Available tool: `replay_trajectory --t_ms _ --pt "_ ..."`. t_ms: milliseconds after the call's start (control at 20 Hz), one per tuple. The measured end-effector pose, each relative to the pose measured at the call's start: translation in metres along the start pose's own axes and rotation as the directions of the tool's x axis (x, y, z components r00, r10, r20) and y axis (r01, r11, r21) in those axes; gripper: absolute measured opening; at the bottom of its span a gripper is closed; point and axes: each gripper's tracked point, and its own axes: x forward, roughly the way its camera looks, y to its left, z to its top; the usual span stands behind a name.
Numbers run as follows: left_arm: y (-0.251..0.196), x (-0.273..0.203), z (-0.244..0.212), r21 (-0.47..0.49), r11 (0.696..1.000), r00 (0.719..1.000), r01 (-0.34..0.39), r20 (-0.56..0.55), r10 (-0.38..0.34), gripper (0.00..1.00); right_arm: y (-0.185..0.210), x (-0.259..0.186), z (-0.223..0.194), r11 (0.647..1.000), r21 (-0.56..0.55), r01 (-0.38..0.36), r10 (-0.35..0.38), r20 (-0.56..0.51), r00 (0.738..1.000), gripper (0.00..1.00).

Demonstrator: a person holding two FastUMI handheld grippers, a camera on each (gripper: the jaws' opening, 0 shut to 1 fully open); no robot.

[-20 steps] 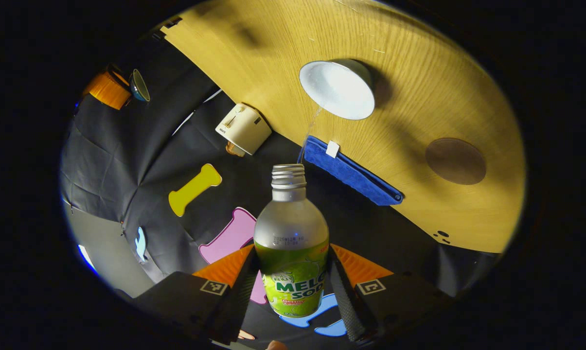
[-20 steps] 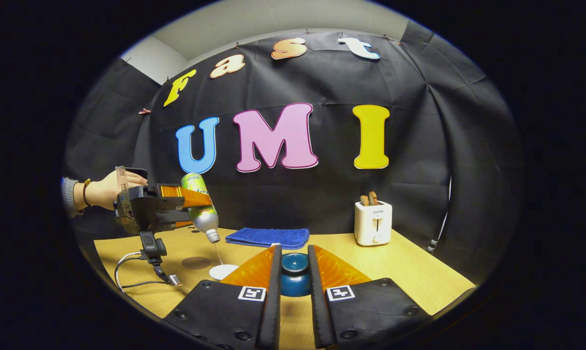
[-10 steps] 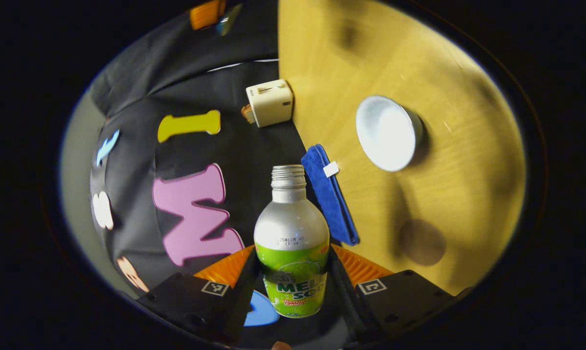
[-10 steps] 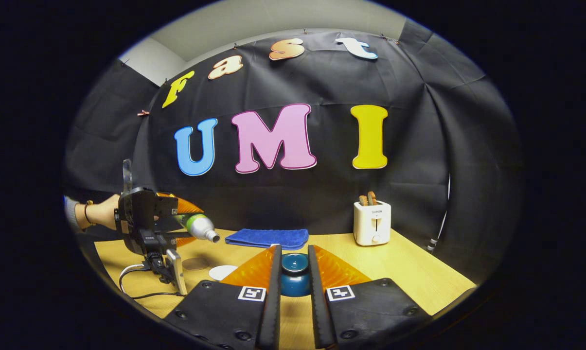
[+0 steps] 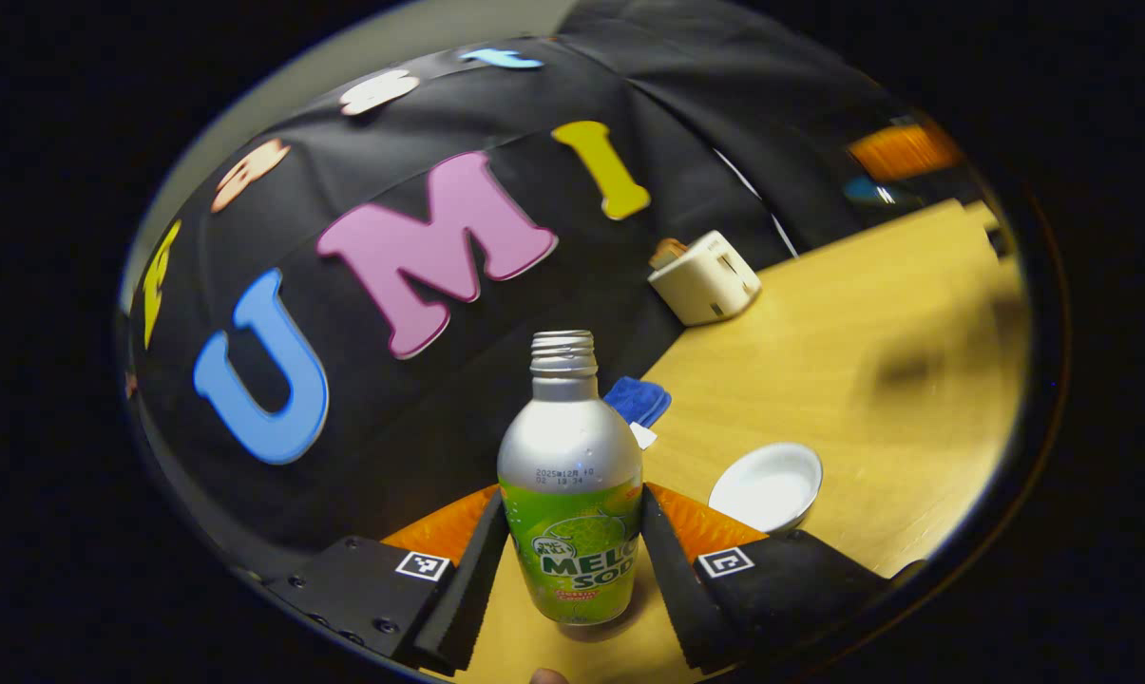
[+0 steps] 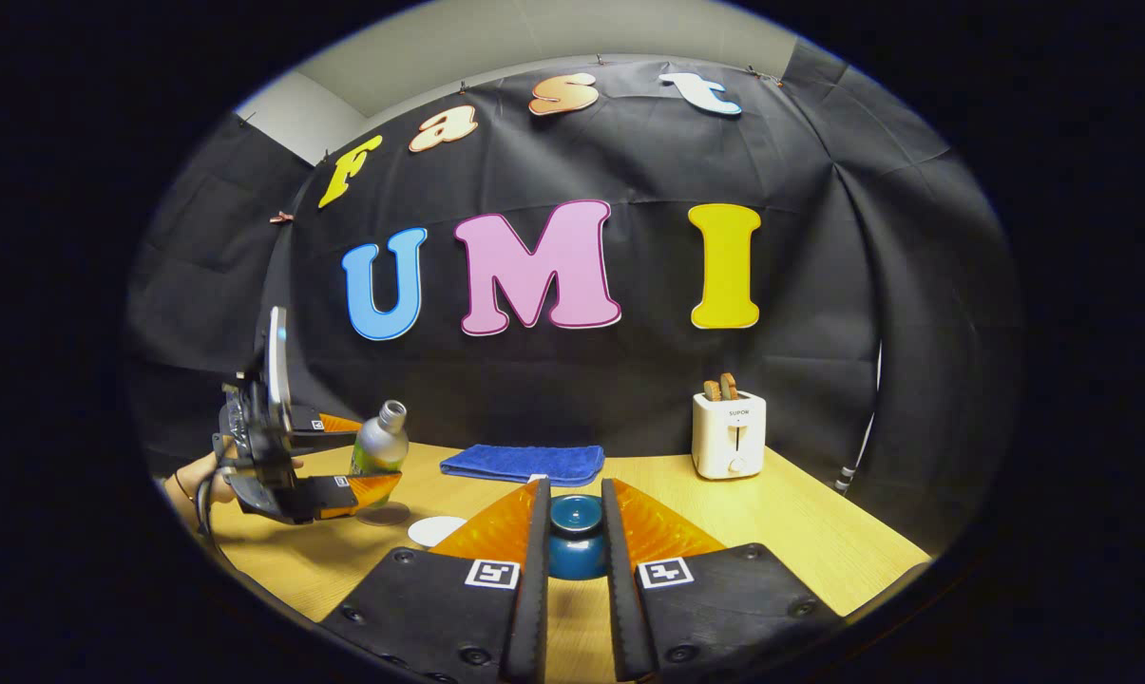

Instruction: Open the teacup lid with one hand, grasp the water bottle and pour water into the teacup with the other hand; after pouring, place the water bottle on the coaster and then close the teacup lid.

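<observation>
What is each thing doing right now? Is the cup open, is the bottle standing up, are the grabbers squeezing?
water bottle: nearly upright, cap off, gripped, over the coaster
left gripper: shut on the water bottle
teacup: open, lid off, on the table
teacup lid: held between the right fingers, off the cup
right gripper: shut on the teacup lid
coaster: flat on the table, under the bottle
toaster: upright, toast sticking up
blue cloth: folded flat

A black cloth wall (image 6: 819,313), creased and pinned along its top edge, closes the booth behind a light wood-grain desk (image 6: 800,532). Above the cloth runs a pale grey room wall (image 6: 534,28). A white toaster (image 6: 729,435) stands at the back of the desk, a folded blue cloth (image 6: 524,464) lying well to its left
</observation>
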Motion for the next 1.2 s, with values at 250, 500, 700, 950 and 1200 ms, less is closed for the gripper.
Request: replay_trajectory --t_ms 250,500,700,950,1200 --pt "0.048 0.004 -0.009 -0.354 0.934 0.997 -0.055 0.031 0.070 0.80 -0.002 0.000 0.001 1.000 0.002 0.003 -0.003 0.001 1.000 0.31" --pt "0.063 0.009 -0.038 -0.456 0.886 0.996 -0.087 -0.018 0.089 0.80 -0.001 -0.001 0.001 1.000 -0.002 0.002 -0.002 0.002 1.000 0.31" --pt "0.069 0.021 -0.064 -0.486 0.866 0.993 -0.122 -0.059 0.107 0.80 -0.002 0.000 0.000 1.000 -0.004 0.004 -0.004 -0.001 1.000 0.31" --pt "0.073 0.024 -0.069 -0.493 0.861 0.992 -0.123 -0.055 0.110 0.80 -0.001 0.002 -0.004 1.000 -0.008 0.004 -0.004 -0.012 1.000 0.31" --pt "0.079 0.017 -0.072 -0.491 0.860 0.990 -0.141 -0.062 0.128 0.85 0.003 0.004 -0.008 1.000 -0.016 -0.002 0.002 -0.021 1.000 0.31"
